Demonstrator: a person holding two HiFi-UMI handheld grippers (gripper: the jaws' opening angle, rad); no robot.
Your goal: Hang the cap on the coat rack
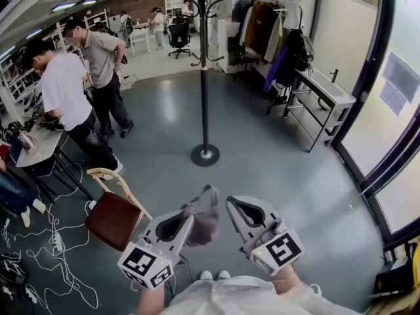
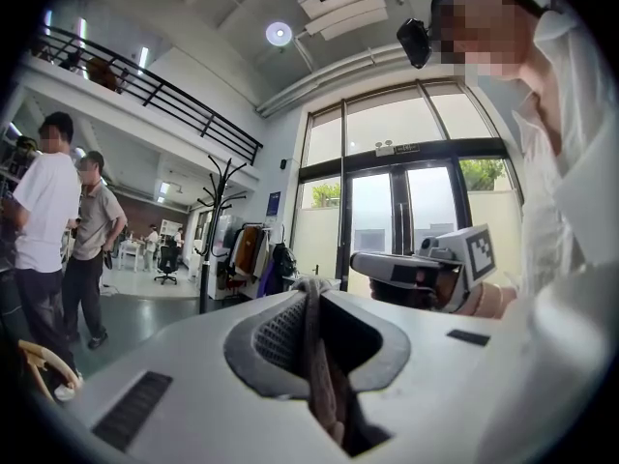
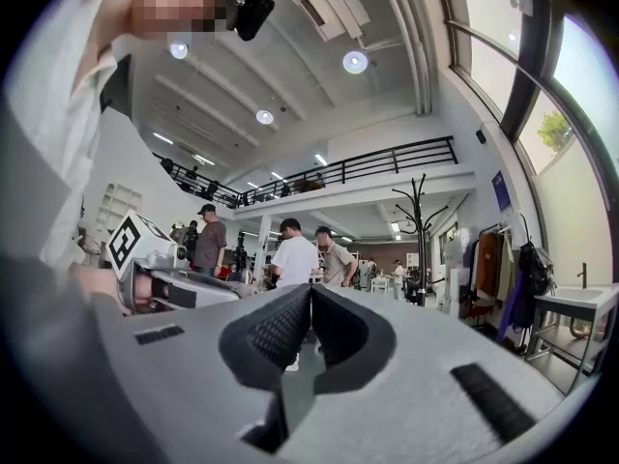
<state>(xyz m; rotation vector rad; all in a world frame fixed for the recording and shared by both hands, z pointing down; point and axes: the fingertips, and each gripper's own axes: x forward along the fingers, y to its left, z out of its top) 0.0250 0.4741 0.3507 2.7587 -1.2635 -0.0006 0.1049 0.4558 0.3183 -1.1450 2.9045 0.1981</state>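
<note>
We look down on the grey floor [image 1: 275,169] of a big hall. The coat rack [image 1: 204,77] stands at twelve o'clock, a black pole on a round base, its hooks bare where we can see them. At one o'clock hangs a rail of coats [image 1: 272,38]. At ten o'clock two people [image 1: 65,90] bend over a table [image 1: 39,148]. A wooden chair [image 1: 115,216] sits at eight o'clock, just beside our left gripper [image 1: 189,219].

Now the grippers, both low at six o'clock, well apart from the rack. The left gripper's jaws are clamped on the cap [image 1: 205,216], a grey bundle of cloth bulging out past its tip toward one o'clock. The left gripper view confirms it: fabric is pinched in the slot between the pads. The right gripper [image 1: 235,205] hovers just beside the cap at its three o'clock, jaws pressed together with nothing between them.
</note>
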